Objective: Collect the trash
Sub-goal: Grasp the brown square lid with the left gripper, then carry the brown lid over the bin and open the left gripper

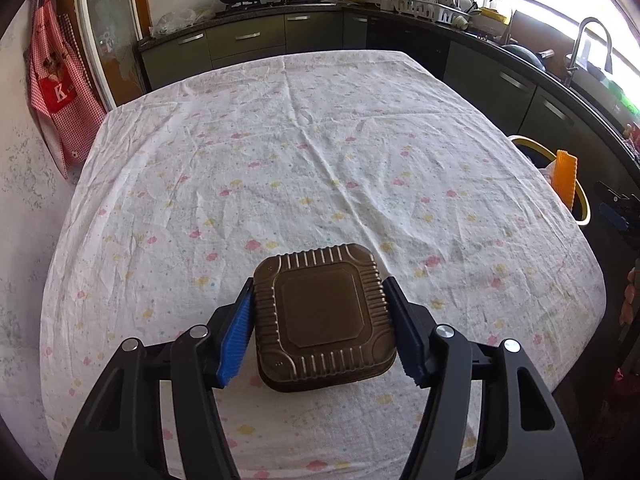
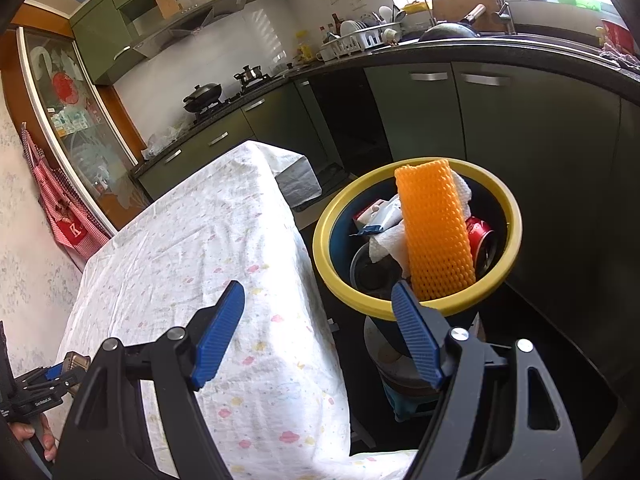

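Half-hidden can (image 2: 482, 240) behind orange netting (image 2: 436, 232)

The left wrist view looks steeply down, close over the worktop (image 1: 320, 140). The right wrist view faces past the worktop's edge toward the bin (image 2: 416, 236). Both share worktop, bin and kitchen counter (image 1: 256, 12).

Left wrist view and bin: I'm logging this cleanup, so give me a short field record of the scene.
table: flowered cloth
trash left on table: brown ribbed tray, upside down
left gripper: pads against the tray's two sides
right gripper: open, empty, near the bin
bin: yellow-rimmed bin beside the table
bin contents: orange foam net, red can, paper tissue
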Available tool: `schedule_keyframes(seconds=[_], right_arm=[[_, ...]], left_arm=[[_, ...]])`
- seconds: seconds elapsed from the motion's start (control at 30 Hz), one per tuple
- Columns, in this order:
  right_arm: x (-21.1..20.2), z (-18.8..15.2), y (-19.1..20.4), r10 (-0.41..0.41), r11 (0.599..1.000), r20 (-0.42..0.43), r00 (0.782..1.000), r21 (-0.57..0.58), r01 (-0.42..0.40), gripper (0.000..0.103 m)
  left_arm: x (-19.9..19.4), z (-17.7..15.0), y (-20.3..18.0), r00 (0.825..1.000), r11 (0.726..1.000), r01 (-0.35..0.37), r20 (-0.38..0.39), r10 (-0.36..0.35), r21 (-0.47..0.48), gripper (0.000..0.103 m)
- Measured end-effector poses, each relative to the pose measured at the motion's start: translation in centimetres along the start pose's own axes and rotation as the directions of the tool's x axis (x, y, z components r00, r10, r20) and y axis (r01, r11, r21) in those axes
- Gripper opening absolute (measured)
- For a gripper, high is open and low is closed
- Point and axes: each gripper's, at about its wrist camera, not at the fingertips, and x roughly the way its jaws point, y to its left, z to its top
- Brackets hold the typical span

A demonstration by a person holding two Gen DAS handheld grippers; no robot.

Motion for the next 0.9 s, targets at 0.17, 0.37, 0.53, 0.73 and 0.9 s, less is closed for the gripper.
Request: schedule_keyframes(seconds=[0.17, 0.37, 0.53, 0.73, 0.9], right_arm=[[0.1, -0.1, 0.3, -0.001, 1.0, -0.004, 1.0, -0.006, 0.001, 0.072], [0.0, -0.1, 0.2, -0.004, 1.0, -0.001, 1.0, -0.003, 0.004, 0.072], [-0.9, 0.2, -1.2, -0.035, 0.999, 0.027, 0.999, 0.023, 0.035, 0.072], [-3.1, 0.9, -5.1, -0.114, 0.99, 0.076, 0.991, 0.091, 0.107, 0.072], [-4.4, 0.8, -8.3, -0.165, 0.977, 0.089, 0.982, 0.151, 0.151, 0.072]], left_arm=[[-1.4, 0.7, -0.1, 0.999, 1.0, 0.017, 0.027, -0.017, 0.026, 0.062], [-3.3, 2.8, -1.8, 0.995, 0.993, 0.065, 0.069, -0.072, 0.1, 0.062], [-4.1, 6.3, -5.7, 0.98, 0.968, 0.151, 0.101, -0.174, 0.202, 0.062], [-3.2, 11.8, -13.8, 0.925, 0.88, 0.322, 0.081, -0.371, 0.349, 0.062], [-0.3, 16.1, -22.1, 0.883, 0.796, 0.418, 0.01, -0.469, 0.438, 0.062]])
